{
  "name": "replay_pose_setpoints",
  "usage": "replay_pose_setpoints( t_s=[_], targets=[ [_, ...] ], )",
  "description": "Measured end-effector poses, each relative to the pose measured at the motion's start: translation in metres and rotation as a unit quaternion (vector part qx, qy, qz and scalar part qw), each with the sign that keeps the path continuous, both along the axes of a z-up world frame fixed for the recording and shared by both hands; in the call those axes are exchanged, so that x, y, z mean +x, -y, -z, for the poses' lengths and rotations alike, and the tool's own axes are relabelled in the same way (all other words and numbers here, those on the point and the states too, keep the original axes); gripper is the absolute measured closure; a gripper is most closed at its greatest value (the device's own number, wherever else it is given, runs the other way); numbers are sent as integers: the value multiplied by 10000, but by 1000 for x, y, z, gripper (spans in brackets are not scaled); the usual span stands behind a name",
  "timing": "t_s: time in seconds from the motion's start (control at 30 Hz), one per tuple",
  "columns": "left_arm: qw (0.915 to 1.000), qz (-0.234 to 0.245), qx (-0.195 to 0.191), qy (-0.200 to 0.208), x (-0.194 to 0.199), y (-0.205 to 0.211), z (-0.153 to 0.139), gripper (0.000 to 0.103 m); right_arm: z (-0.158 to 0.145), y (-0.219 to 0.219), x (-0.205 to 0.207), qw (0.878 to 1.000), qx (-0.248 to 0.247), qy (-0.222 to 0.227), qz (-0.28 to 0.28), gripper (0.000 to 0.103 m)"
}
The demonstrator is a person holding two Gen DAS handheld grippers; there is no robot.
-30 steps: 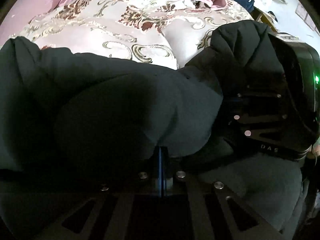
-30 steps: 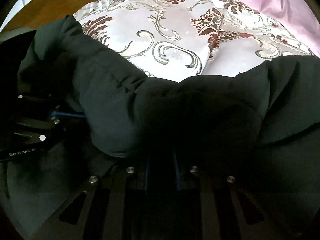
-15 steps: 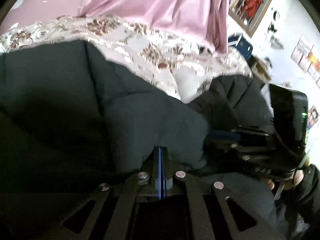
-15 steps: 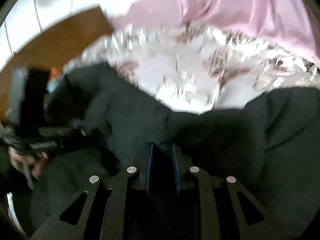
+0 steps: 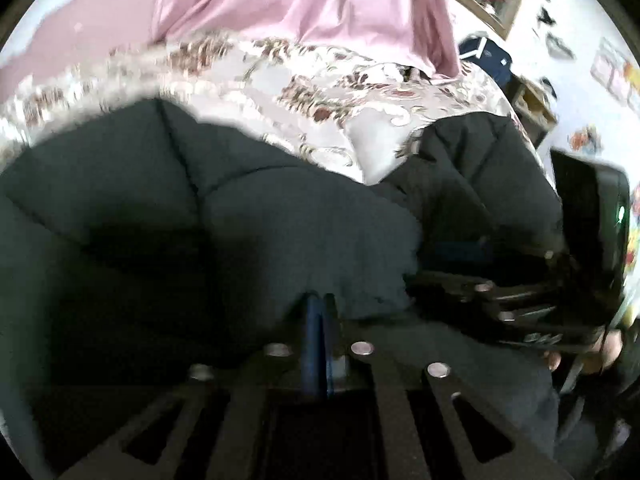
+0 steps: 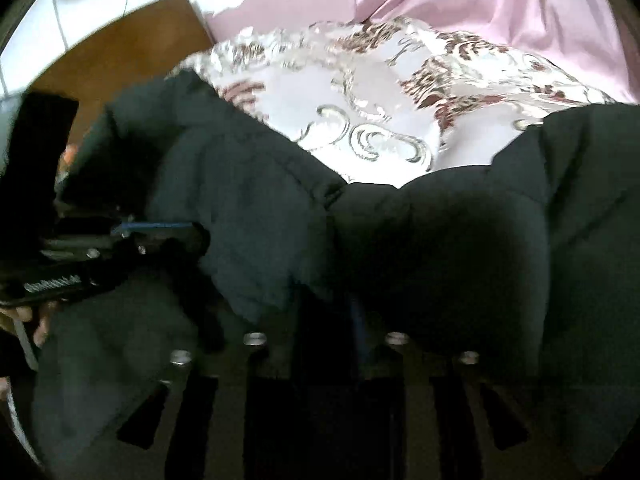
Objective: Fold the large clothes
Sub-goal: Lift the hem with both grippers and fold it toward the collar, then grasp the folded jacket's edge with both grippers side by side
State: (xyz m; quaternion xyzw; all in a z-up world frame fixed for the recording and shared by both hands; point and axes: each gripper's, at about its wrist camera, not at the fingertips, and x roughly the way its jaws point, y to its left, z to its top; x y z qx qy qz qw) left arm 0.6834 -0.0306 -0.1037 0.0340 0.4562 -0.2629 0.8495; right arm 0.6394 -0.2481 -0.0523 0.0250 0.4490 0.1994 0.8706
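Observation:
A large black padded jacket lies on a bed with a floral cover; it also fills the right wrist view. My left gripper is shut on a thick fold of the jacket's edge, its tips buried in the cloth. My right gripper is shut on another fold of the same jacket, its tips hidden under the padding. The right gripper shows at the right of the left wrist view, and the left gripper at the left of the right wrist view, both clamped on the jacket.
Pink satin bedding lies bunched behind the floral cover. A wooden headboard stands at the left of the bed. A dark blue bag and a small table are beyond the bed's right side, against a white wall.
Both grippers have lifted and tilted up with the jacket in them; more of the pink bedding and the wall now shows. The jacket's folds have risen off the cover.

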Motion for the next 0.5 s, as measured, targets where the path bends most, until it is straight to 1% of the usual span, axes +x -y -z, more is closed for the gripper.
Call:
replay_pose_setpoints(
  t_s=[0.03, 0.07, 0.1, 0.17, 0.23, 0.27, 0.3, 0.37, 0.43, 0.47, 0.5],
  targets=[
    [9998, 29, 47, 168, -11, -2, -10, 69, -7, 4, -6, 9999, 87, 92, 17, 48],
    [9995, -14, 54, 317, -21, -4, -20, 43, -16, 10, -13, 9995, 126, 273, 62, 42],
    [9991, -81, 15, 411, -29, -6, -27, 24, -25, 13, -21, 9990, 94, 411, 119, 42],
    [9975, -216, -166, 650, -48, -12, -48, 22, -38, 20, -34, 9982, 58, 545, 246, 42],
    [9965, -323, -284, 719, -61, -11, -64, 22, -55, 26, -48, 9967, 6, 700, 410, 42],
    [9956, -410, -310, 780, -70, -13, -73, 22, -63, 30, -54, 9958, -23, 789, 455, 38],
    [9947, -476, -322, 856, -79, -15, -83, 22, -74, 34, -65, 9946, -64, 905, 505, 31],
    [9930, -576, -324, 982, -93, -18, -99, 21, -91, 40, -77, 9923, -121, 1085, 579, 27],
    [9906, -719, -351, 1112, -112, -22, -116, 15, -112, 47, -93, 9898, -183, 1281, 592, 26],
    [9894, -791, -368, 1158, -120, -23, -123, 11, -123, 49, -100, 9888, -223, 1345, 601, 23],
    [9882, -863, -392, 1201, -129, -25, -132, 9, -134, 51, -110, 9876, -257, 1413, 629, 19]
  ],
)
